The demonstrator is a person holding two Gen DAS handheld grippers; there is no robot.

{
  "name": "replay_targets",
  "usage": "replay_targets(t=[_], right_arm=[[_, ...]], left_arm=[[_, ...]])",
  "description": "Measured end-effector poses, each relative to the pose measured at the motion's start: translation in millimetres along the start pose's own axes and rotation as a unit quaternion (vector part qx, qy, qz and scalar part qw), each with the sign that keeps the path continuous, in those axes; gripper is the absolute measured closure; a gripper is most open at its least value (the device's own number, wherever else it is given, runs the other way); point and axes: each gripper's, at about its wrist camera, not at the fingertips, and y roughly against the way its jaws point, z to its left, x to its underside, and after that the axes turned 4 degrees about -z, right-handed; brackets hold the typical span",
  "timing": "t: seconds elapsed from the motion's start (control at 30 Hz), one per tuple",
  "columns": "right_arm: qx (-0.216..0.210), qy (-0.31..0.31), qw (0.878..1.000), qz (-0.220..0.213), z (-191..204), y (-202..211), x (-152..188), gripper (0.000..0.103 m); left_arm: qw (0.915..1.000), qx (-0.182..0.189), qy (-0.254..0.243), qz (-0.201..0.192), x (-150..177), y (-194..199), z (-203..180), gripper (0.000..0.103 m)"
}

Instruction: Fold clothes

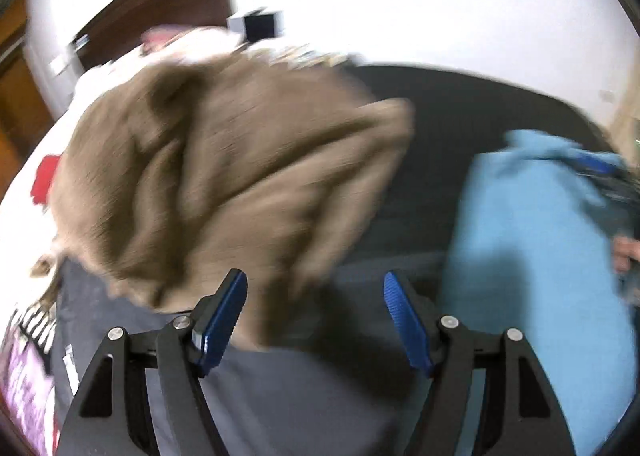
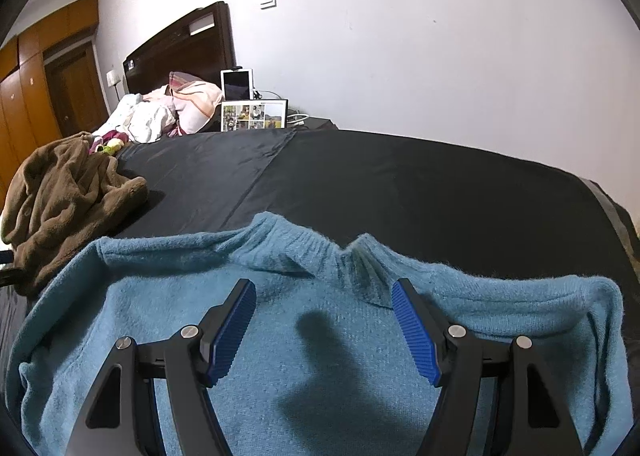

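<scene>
On black bedcover (image 2: 400, 184), blue sweater (image 2: 320, 336) lies flat.

Left gripper (image 1: 316, 316): black angular linkage arms, two silver round screw heads per side, blue ribbed pads (image 1: 408, 324) on the inner finger faces. Right gripper (image 2: 324, 330): same build, with black arms, silver screws and blue ribbed pads (image 2: 414, 332).

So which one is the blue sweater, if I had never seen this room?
Find the big bed under the black sheet. At its near edge a blue sweater lies flat, ribbed collar pointing at the wall. Unlike the crumpled brown fleece garment heaped beside it, it is spread smooth and light blue.
</scene>
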Motion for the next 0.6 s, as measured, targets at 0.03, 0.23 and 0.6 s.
replay_targets(t=[0.03,0.23,0.6], right_arm=[[0.0,0.002,1.0,-0.001,0.6,0.6,0.2,0.031],[-0.002,0.001,1.0,-0.008,0.6,4.1,1.5,0.031],[-0.011,-0.016,1.0,0.003,-5.9,-3.0,2.2,0.03]], left_arm=[[0.9998,0.013,-0.015,-0.003,-2.1,3.1,-16.1,0.025],[0.9935,0.004,-0.11,0.03,-4.4,-29.9,-82.3,0.023],[0.9885,-0.091,-0.097,0.072,-41.3,-108.9,-45.4,0.013]])
